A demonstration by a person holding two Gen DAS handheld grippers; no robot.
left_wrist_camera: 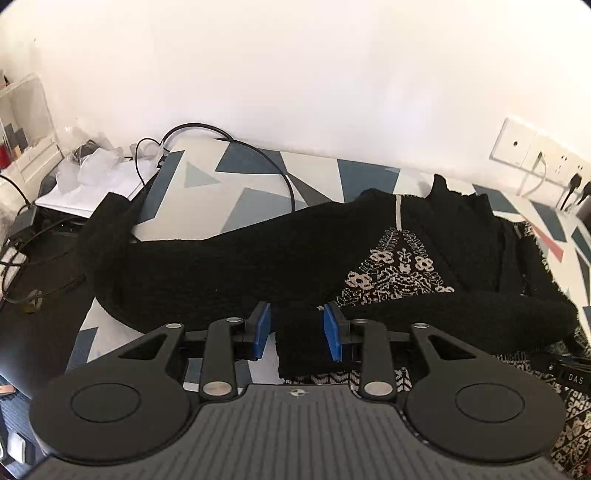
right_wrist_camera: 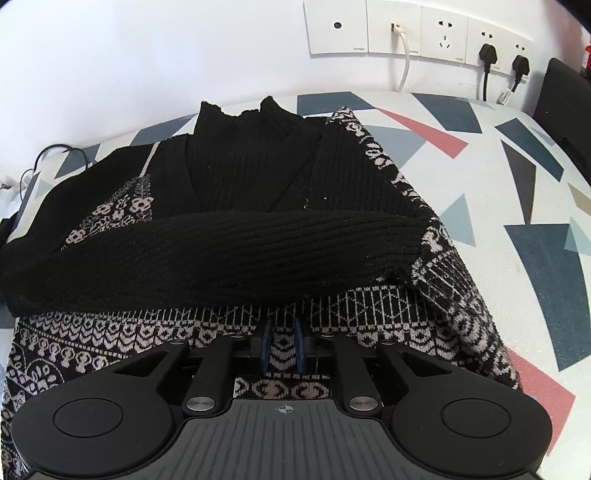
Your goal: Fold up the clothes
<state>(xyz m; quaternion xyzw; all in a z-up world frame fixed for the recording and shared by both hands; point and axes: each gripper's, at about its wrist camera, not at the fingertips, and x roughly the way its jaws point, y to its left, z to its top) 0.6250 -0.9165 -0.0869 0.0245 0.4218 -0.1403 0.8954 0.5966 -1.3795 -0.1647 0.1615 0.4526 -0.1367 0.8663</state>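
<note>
On the table point(right_wrist_camera: 517, 192), which is covered with a cloth of blue, grey and red triangles, lies the black sweater point(right_wrist_camera: 251, 177) with its white knitted pattern, collar toward the wall. One black sleeve point(right_wrist_camera: 221, 247) is laid across the chest, and the other sleeve point(left_wrist_camera: 110, 236) trails off the far left corner of the table. My left gripper point(left_wrist_camera: 297, 332) is spread wide, its blue pads point(left_wrist_camera: 262, 328) standing on either side of a black cuff point(left_wrist_camera: 299, 350) without touching it. My right gripper point(right_wrist_camera: 282, 345) sits low over the patterned hem, its pads drawn near together with a strip of patterned knit showing between them; I cannot tell whether they actually pinch it. Beyond the left edge of the table a clear plastic shelf box point(left_wrist_camera: 26, 122) holds some small things too blurred to name, with crumpled clear plastic point(left_wrist_camera: 88, 166) and a black cable point(left_wrist_camera: 221, 147) beside it. Wall sockets point(right_wrist_camera: 417, 29) carry a white plug and two black ones.
</note>
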